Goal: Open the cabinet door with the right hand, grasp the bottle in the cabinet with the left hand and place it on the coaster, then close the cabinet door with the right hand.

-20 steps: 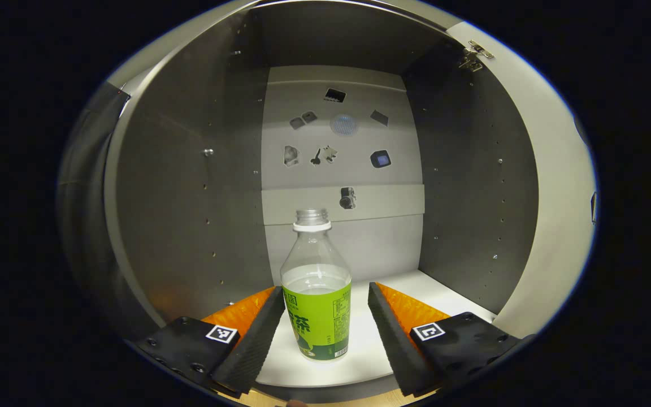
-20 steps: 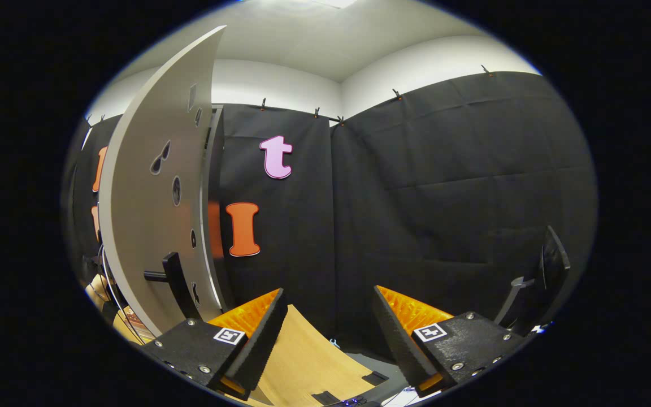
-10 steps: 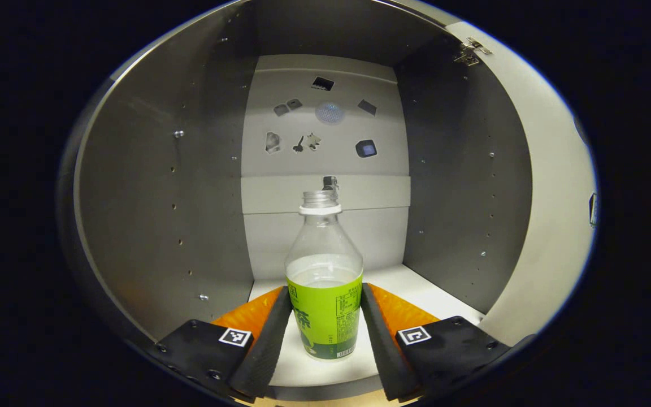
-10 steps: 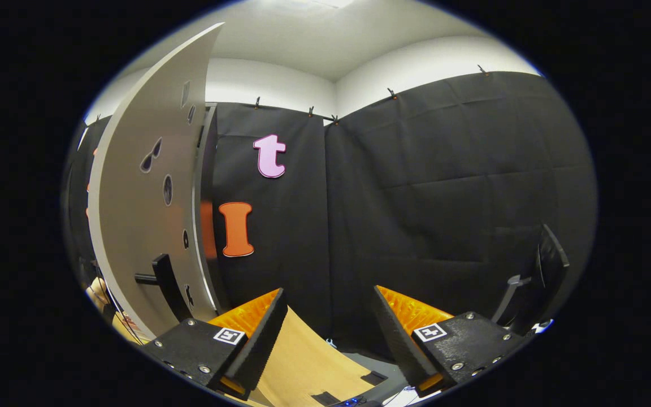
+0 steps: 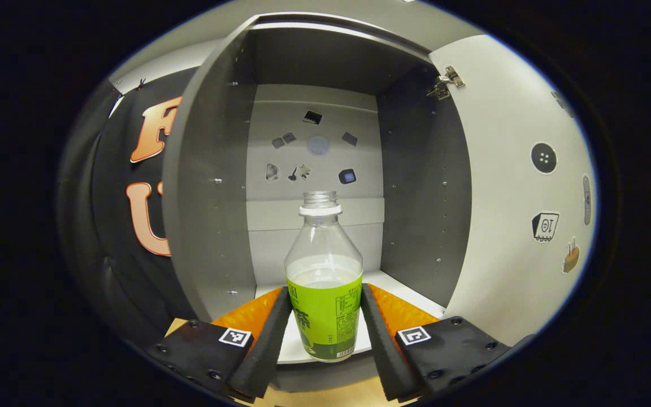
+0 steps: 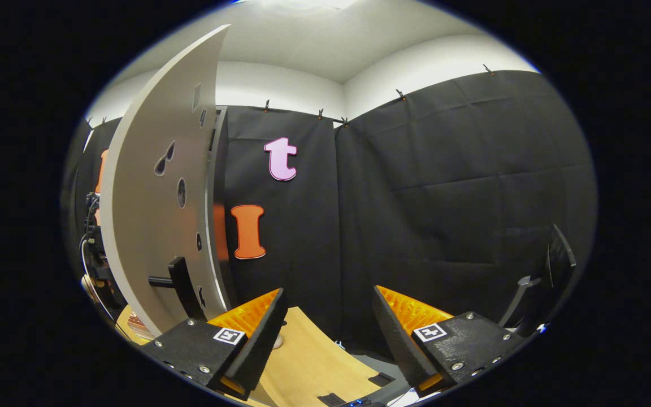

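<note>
In the left gripper view a clear uncapped bottle (image 5: 324,282) with a green label and some liquid stands upright at the front edge of the grey cabinet (image 5: 215,186). My left gripper (image 5: 324,325) is shut on the bottle, both fingers pressing its labelled sides. The cabinet door (image 5: 506,186) stands swung open on the right. In the right gripper view the same open door (image 6: 156,203) rises at the left with its dark handle (image 6: 181,285). My right gripper (image 6: 328,316) is open, apart from the handle, holding nothing, over the wooden table (image 6: 303,362).
Stickers dot the cabinet's back panel (image 5: 314,164) and the door's inner face. A dark monitor on a stand (image 6: 546,282) stands at the right of the right gripper view. Black cloth walls close the booth behind.
My left gripper shut on the bottle, then drew back from the cabinet with it, so the cabinet looks smaller and farther. The right gripper shifted only slightly and stayed open.
</note>
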{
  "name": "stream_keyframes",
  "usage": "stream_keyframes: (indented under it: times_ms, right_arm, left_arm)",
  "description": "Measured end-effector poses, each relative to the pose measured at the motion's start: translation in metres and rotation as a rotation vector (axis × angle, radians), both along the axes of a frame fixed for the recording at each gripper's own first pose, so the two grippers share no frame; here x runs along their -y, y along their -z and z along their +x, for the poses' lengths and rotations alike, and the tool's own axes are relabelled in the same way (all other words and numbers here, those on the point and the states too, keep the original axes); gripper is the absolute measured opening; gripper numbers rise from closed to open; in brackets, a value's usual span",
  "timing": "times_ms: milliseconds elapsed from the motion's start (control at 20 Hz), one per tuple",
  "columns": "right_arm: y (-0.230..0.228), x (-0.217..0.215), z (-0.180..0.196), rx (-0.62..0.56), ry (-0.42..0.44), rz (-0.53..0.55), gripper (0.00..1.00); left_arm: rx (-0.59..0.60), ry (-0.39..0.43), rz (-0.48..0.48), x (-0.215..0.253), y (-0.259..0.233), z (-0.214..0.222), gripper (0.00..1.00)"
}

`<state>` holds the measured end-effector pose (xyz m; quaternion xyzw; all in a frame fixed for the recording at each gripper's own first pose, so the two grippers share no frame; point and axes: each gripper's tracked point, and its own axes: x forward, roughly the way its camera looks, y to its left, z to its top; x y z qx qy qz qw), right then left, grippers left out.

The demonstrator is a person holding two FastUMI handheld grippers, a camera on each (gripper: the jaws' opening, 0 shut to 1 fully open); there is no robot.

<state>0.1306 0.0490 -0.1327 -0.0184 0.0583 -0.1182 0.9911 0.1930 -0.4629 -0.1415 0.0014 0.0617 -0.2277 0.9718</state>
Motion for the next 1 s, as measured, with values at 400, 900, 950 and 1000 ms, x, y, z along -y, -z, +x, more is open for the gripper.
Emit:
stream_keyframes:
  times_ms: [400, 900, 950, 1000]
  right_arm:
    - [-0.002, -0.012, 0.001, 0.003, -0.068, -0.011, 0.98]
    - [0.004, -0.024, -0.002, -0.014, -0.115, 0.004, 0.98]
    - [0.004, -0.026, -0.001, -0.015, -0.119, 0.005, 0.98]
    - [0.004, -0.026, -0.001, -0.016, -0.121, 0.008, 0.98]
  left_arm:
    - [0.016, -0.074, 0.017, -0.074, -0.006, -0.041, 0.77]
    - [-0.030, -0.190, 0.054, -0.167, 0.036, -0.079, 0.79]
    - [-0.034, -0.198, 0.060, -0.175, 0.043, -0.082, 0.79]
    - [-0.036, -0.207, 0.063, -0.181, 0.048, -0.086, 0.79]
